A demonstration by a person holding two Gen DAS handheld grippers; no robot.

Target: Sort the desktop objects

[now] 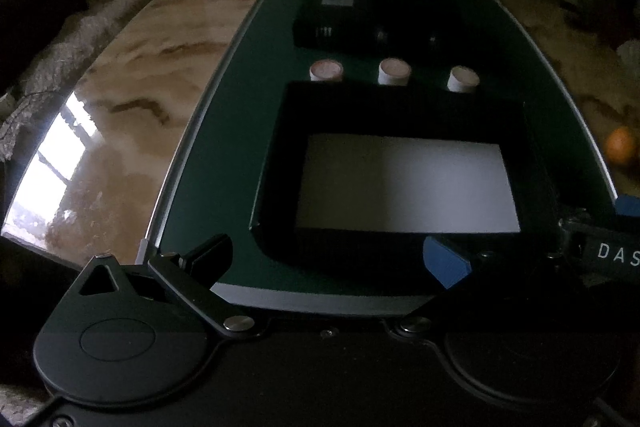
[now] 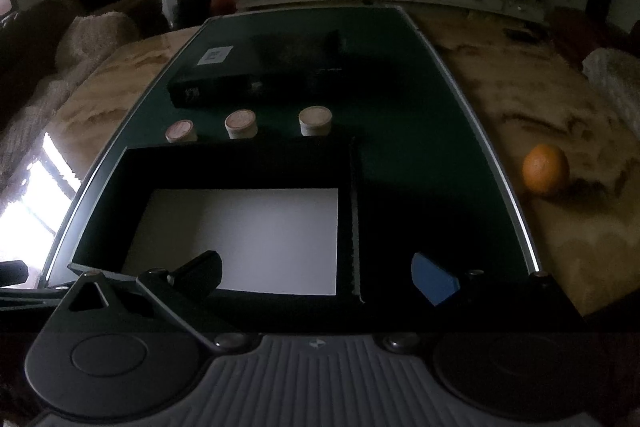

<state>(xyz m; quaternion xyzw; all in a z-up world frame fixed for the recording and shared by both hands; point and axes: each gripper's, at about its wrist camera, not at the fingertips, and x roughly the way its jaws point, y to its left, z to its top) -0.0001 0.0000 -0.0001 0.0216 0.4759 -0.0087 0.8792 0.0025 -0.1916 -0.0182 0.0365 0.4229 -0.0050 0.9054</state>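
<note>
You see a glossy, marble-patterned tabletop [image 1: 132,75] under a matt green mat [image 2: 420,131]. The black box [image 2: 240,163] looks like matt card, its floor smooth white.

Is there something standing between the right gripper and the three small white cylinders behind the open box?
Yes. The open black box with its white floor lies directly between the right gripper and the three white cylinders. Its far wall stands just in front of them, so the open gripper would have to pass over the box.
</note>
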